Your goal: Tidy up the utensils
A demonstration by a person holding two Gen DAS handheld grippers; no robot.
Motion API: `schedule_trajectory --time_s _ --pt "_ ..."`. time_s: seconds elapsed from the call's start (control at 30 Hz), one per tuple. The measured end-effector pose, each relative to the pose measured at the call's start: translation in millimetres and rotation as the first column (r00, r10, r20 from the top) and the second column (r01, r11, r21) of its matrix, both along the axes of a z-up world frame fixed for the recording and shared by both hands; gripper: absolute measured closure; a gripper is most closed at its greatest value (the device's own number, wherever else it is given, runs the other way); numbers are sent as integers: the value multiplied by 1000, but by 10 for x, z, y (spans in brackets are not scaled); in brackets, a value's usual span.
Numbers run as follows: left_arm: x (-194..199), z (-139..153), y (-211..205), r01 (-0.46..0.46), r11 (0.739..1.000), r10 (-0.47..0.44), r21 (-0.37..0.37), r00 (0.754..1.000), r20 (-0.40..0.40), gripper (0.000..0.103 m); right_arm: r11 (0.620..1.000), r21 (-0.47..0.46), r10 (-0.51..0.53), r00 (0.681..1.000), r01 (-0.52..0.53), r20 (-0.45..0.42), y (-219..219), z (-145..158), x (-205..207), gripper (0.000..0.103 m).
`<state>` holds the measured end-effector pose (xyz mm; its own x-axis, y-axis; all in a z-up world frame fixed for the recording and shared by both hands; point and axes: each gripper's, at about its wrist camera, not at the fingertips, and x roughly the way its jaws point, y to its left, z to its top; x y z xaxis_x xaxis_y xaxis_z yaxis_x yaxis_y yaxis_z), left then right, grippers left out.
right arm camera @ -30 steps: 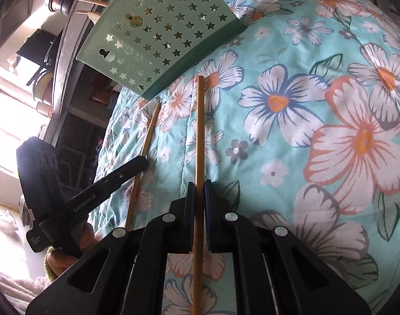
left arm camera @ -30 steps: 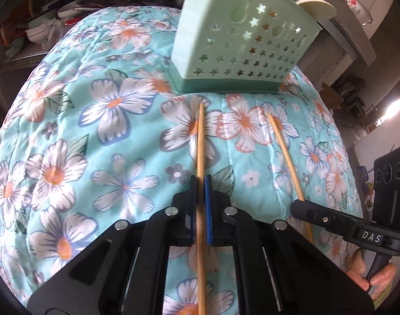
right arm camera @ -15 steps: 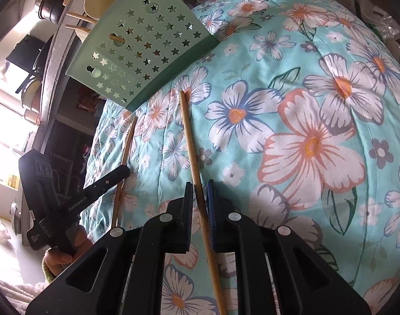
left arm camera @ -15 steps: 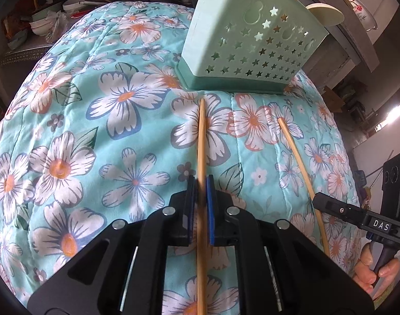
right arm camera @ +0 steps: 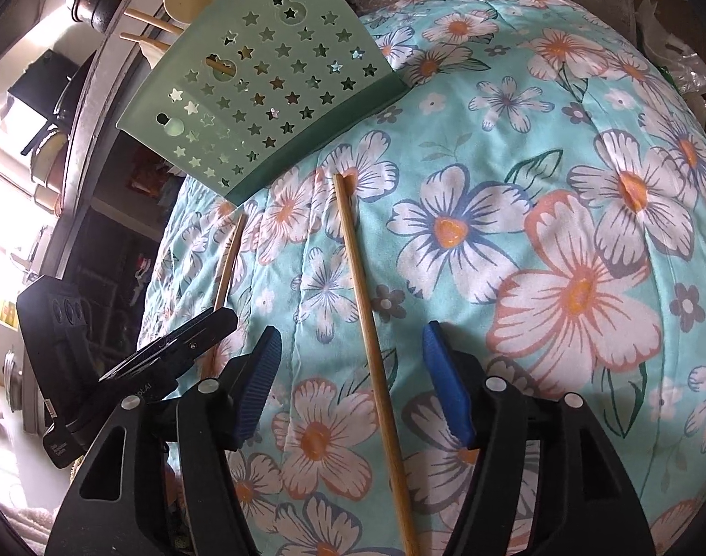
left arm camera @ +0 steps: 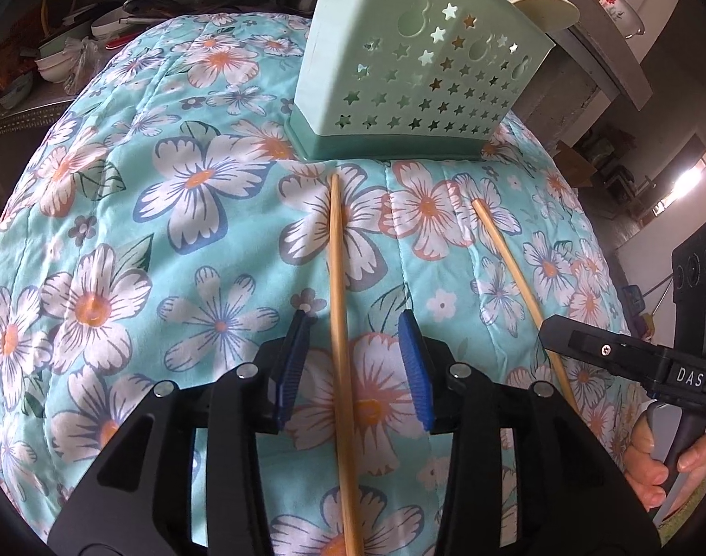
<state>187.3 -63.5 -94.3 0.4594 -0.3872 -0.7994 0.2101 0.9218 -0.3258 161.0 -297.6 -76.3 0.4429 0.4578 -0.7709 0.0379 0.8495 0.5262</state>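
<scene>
Two wooden chopsticks lie on the floral cloth in front of a mint green utensil holder (left arm camera: 417, 88) with star cut-outs, which holds chopsticks and a cream spoon. My left gripper (left arm camera: 355, 343) is open, its blue pads either side of one chopstick (left arm camera: 339, 287) without touching. The other chopstick (left arm camera: 510, 264) lies to its right, under the right gripper (left arm camera: 621, 356). In the right wrist view my right gripper (right arm camera: 353, 370) is open around that chopstick (right arm camera: 366, 315). The holder (right arm camera: 264, 92) stands beyond; the left gripper (right arm camera: 167, 356) covers the other chopstick (right arm camera: 227, 259).
The quilted turquoise floral cloth (left arm camera: 121, 231) covers the work surface. Bowls and clutter (left arm camera: 60, 60) sit at the far left. A grey ledge with a bowl (left arm camera: 607, 14) runs behind the holder. The cloth drops off at its right edge (left arm camera: 598, 241).
Both grippers were shut on their chopsticks; both have now opened. The chopsticks rest on the cloth between the pads. The right chopstick has tilted slightly to the left.
</scene>
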Motion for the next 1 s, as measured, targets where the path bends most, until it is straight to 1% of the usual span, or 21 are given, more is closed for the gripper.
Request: schedule_trajectory --time_s 0.07,0.2,0.47,0.83,1.0 --pt "0 2 14 -3 1000 3 -10 1000 -3 65 1000 -7 3 1000 -3 2 40 -1 2 36" --pt "-9 0 32 -5 1000 5 -23 1000 -3 65 1000 7 -5 1000 5 0 53 -3 -4 32" --pt "3 -2 34 5 1000 -5 -25 1000 -6 62 1000 2 3 1000 -3 9 126 -12 21 23" --pt "-11 -2 15 14 1000 -13 -10 1000 9 60 1000 4 11 1000 -11 21 148 -24 16 20" --pt "5 4 6 20 1000 -20 -9 1000 3 58 1000 12 14 1000 -14 17 145 -28 26 18"
